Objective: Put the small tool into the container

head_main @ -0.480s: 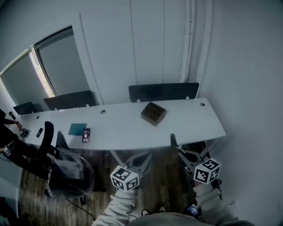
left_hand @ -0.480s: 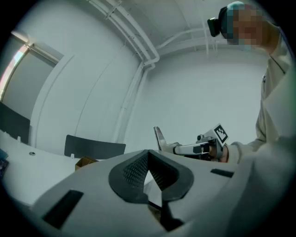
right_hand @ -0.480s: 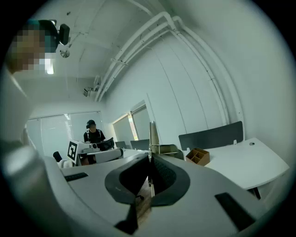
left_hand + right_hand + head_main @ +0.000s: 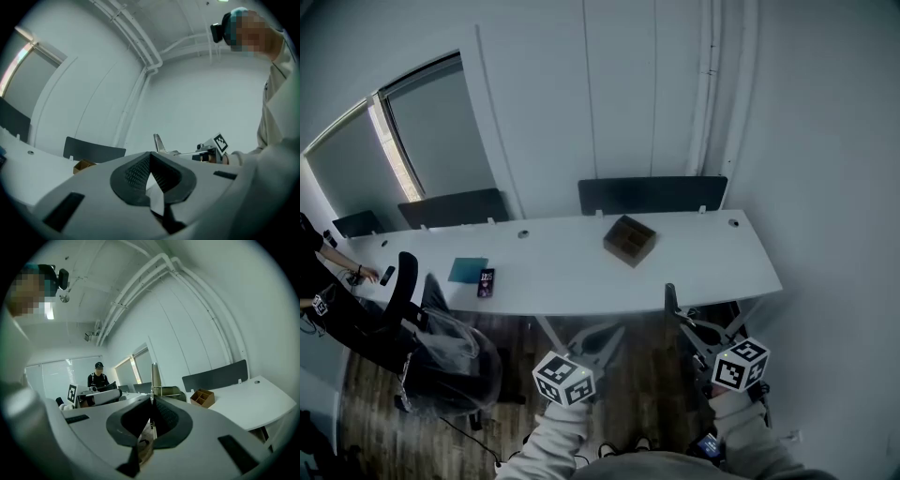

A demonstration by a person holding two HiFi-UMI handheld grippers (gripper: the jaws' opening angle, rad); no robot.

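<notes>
The brown compartmented container (image 4: 628, 240) (image 4: 203, 398) (image 4: 83, 165) sits on the long white table (image 4: 703, 262), right of its middle. Both grippers hang below the table's near edge, over the floor. My left gripper (image 4: 614, 335) (image 4: 150, 157) is shut with nothing in it. My right gripper (image 4: 667, 291) (image 4: 152, 398) is shut and empty too, its tips just under the table's edge. A small dark flat object (image 4: 486, 282) lies on the table's left part; I cannot tell if it is the tool.
A teal notebook (image 4: 468, 271) lies next to the dark object. An office chair (image 4: 422, 328) stands at the table's left front. A person in black (image 4: 328, 305) (image 4: 97, 377) is at the far left end. Dark divider panels (image 4: 652, 195) line the table's back edge.
The view has shifted slightly. The person at the far left has moved an arm over the table end. Both grippers hold about the same place.
</notes>
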